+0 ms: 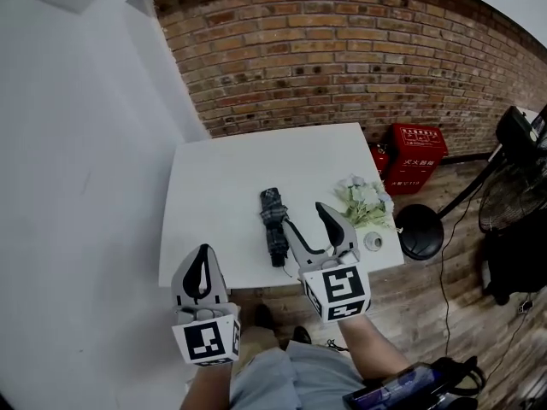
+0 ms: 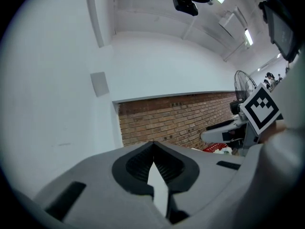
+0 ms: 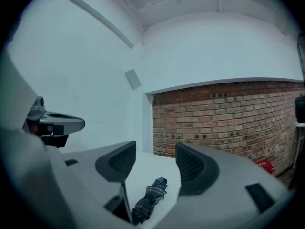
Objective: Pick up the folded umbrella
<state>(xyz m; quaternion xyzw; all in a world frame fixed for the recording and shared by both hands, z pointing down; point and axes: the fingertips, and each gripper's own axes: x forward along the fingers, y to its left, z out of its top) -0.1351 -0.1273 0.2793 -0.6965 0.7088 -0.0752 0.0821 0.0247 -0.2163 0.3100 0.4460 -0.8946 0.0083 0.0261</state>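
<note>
While your right gripper (image 3: 153, 159) holds its jaws spread and empty, the one dark plaid folded umbrella (image 3: 150, 200) shows between them, lying on the white square table (image 3: 148, 170). Your left gripper (image 2: 153, 147) is pressed together. Only the head view shows the pale flower bunch (image 1: 362, 197) and the red box (image 1: 416, 155), whose white lettering is unreadable.

it looked like a loft-style studio or office rather than a home. an exposed brick wall (image 1: 342, 49) met plain white walls (image 1: 77, 143) over a wood-plank floor (image 1: 444, 297). a red fire-extinguisher box (image 1: 416, 156) stood against the brick beyond the white table's (image 1: 222, 178) far right corner. a pedestal fan (image 1: 513, 199) stood nearby, and tube lights (image 2: 247, 35) hung on the high ceiling.
</note>
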